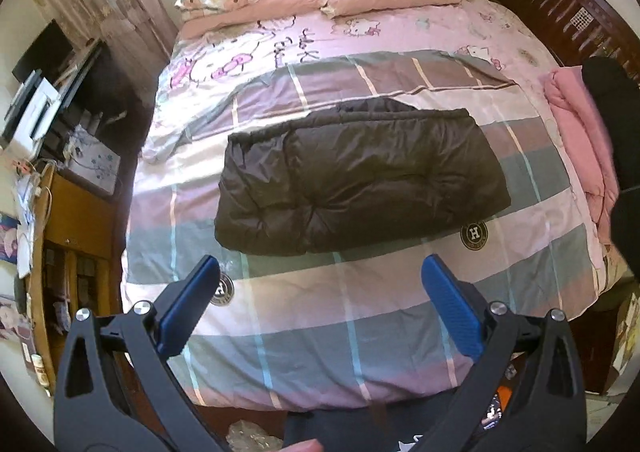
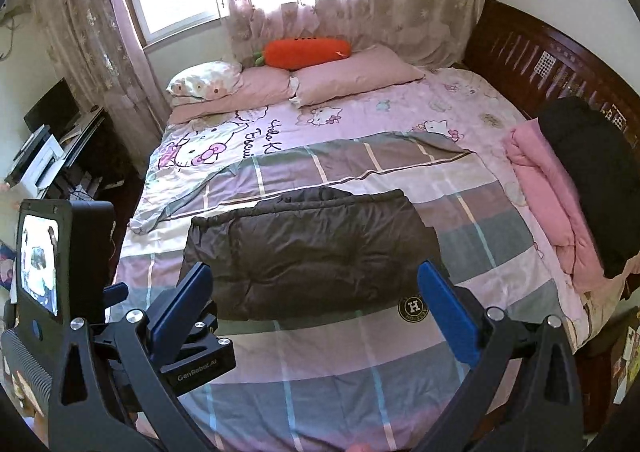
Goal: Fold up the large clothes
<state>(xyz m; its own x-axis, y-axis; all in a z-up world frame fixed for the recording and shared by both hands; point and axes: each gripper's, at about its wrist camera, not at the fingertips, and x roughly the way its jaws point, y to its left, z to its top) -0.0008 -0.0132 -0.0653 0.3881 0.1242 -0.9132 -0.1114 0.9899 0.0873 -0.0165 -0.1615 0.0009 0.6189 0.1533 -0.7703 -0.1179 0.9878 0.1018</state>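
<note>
Both grippers sit nearest the cameras, above the foot of the bed: the left gripper (image 1: 320,284) has its jaws apart and empty, and the right gripper (image 2: 314,292) likewise holds nothing, jaws spread wide. Ahead of them, the dark puffer jacket (image 1: 360,179) lies folded into a compact rectangular bundle on the plaid duvet (image 1: 340,312), near the middle of the bed and well apart from either gripper. Judged from this layout, the fold on this garment appears complete or nearly so; the next move probably calls for either a final halving from one short end or lifting the bundle toward the stack at the right edge, where a pink garment (image 2: 548,187) and a black garment (image 2: 592,179) already rest. At far left, only the right wrist view shows the left gripper's body and its small screen (image 2: 40,264); the left wrist view shows the stack only partly.
</note>
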